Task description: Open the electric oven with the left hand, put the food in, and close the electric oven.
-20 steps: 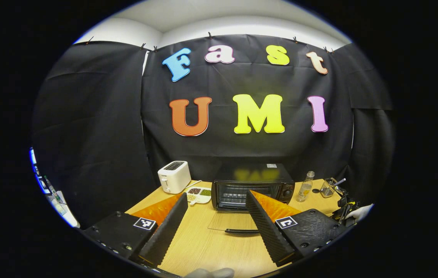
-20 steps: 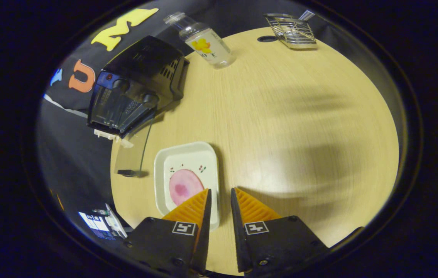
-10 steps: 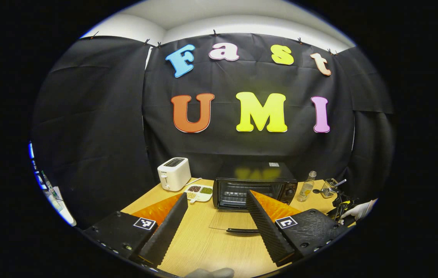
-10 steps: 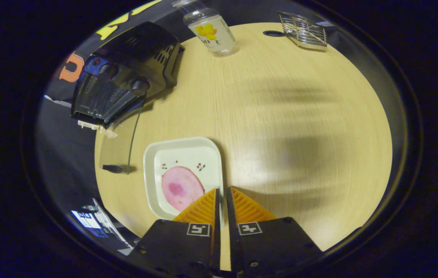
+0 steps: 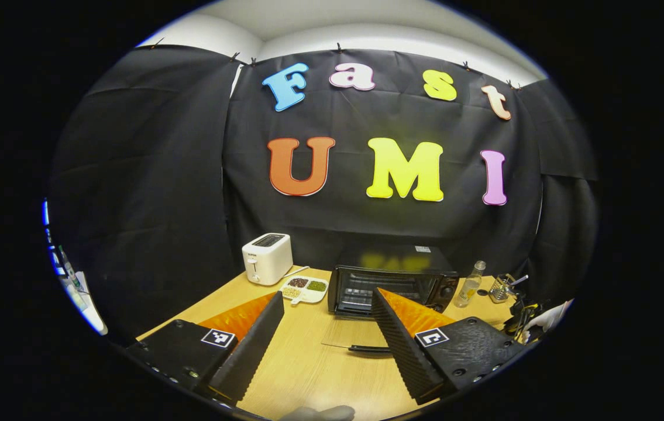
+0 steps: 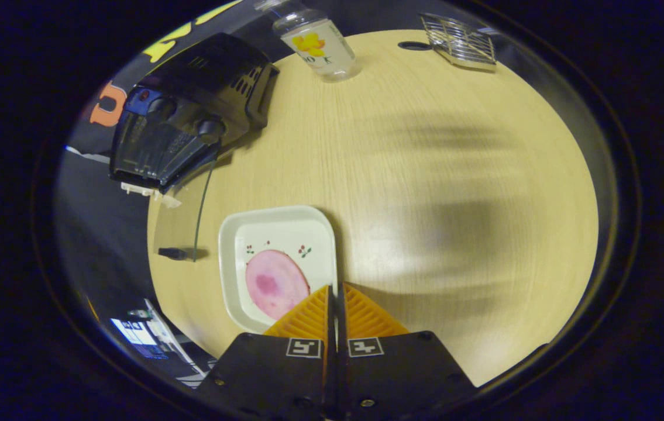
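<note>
So rn your right gripper [image 6: 336,292] has its jaws pinched together on the near right rim of the white plate [image 6: 238,234]. Looks like both fingers are on that rim w/ basically no gap, so I'd call it gripped. The food, a pink round slice [image 6: 273,283], sits on the plate's near half, just left of the jaws and almost touching the left finger.

The thing that matters imo: the oven [image 6: 185,128] lies forward and to the left of your right jaws, well apart across the tabletop [image 6: 454,175], and its door [image 6: 182,231] is already folded down flat toward the plate, handle [image 6: 172,253] at the outer edge. So the plate has to travel up-left over the door and into the opening. The plate's long side runs roughly the same way as your fingers, so you'd prob need to swing your wrist left to line it up w/ the mouth.

Your left gripper [image 5: 326,318] is hanging back w/ jaws wide open, holding nothing. From the left gripper view the oven [image 5: 393,280] is straight ahead between the fingers and the door handle [image 5: 370,349] lies just past the right finger. So left is the closer one to the door for shutting it, right is the one that's got the food. Bottle [image 6: 320,44] is right next to the oven's far side, mind that on the way in.
</note>
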### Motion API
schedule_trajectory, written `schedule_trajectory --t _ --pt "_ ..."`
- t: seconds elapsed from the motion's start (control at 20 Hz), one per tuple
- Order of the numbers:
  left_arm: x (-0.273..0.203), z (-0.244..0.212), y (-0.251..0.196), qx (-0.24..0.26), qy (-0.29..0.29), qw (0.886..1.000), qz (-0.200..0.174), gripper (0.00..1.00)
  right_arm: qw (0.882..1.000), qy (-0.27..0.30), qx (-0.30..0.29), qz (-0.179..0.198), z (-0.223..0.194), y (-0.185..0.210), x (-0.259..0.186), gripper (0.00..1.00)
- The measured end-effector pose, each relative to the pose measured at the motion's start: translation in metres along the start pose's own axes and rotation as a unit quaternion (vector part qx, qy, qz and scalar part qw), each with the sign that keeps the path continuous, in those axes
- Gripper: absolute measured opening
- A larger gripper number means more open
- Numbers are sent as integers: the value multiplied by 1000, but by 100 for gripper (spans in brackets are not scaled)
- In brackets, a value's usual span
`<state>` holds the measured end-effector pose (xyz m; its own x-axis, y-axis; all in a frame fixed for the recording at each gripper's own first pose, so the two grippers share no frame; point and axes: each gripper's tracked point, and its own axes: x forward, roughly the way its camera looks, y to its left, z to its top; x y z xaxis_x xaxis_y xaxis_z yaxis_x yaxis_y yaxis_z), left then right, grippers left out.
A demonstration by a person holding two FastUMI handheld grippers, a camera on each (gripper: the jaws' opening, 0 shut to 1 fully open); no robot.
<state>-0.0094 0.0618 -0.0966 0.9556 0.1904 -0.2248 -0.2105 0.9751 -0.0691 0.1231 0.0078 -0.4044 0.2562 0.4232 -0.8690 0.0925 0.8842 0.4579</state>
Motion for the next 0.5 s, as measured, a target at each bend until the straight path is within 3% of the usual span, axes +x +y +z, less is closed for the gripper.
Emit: schedule_trajectory --t 0.25,0.5 --pt "-1 0 1 12 13 1000 3 96 991 -49 75 95 3 1 -1 1" --pt "-3 9 -13 27 7 1000 -13 96 980 -108 127 111 5 -2 -21 4"
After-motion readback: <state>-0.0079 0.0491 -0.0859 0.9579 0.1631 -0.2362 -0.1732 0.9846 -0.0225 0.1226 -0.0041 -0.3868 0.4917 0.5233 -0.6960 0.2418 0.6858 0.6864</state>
